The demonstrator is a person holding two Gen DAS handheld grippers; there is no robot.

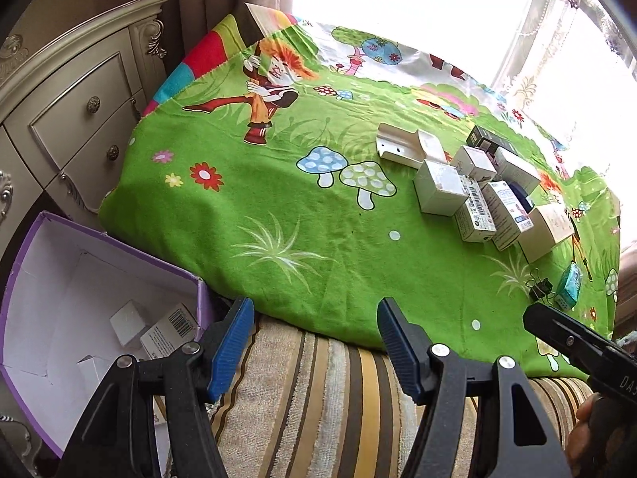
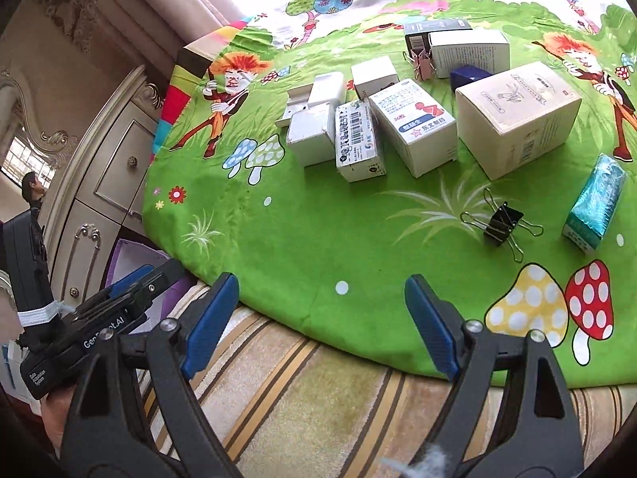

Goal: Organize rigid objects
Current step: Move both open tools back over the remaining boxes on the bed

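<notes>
- Only the left wrist view looks down into the purple box (image 1: 99, 279) at lower left: white inside, with a few small white cartons (image 1: 167, 330) lying in it, one showing a barcode.
- Only the right wrist view shows the cluster of small boxes (image 2: 398, 119) plainly: a large cream box (image 2: 517, 115), a blue-and-white medicine box (image 2: 414, 123), a barcode box (image 2: 358, 139), white cartons behind.
- That view also shows a black binder clip (image 2: 503, 225) and a teal packet (image 2: 597, 207) lying apart from the cluster, nearer the camera.
- All rest on a green cartoon blanket (image 1: 278, 207), which overlaps a striped cushion (image 2: 318, 398).
- The left gripper (image 1: 316, 338) has its fingers spread wide, nothing between them, hovering over the blanket's near edge.
- The right gripper (image 2: 322, 314) is likewise released and empty.
- A cream dresser (image 1: 79, 99) stands left of the blanket; bright windows glare behind.
</notes>
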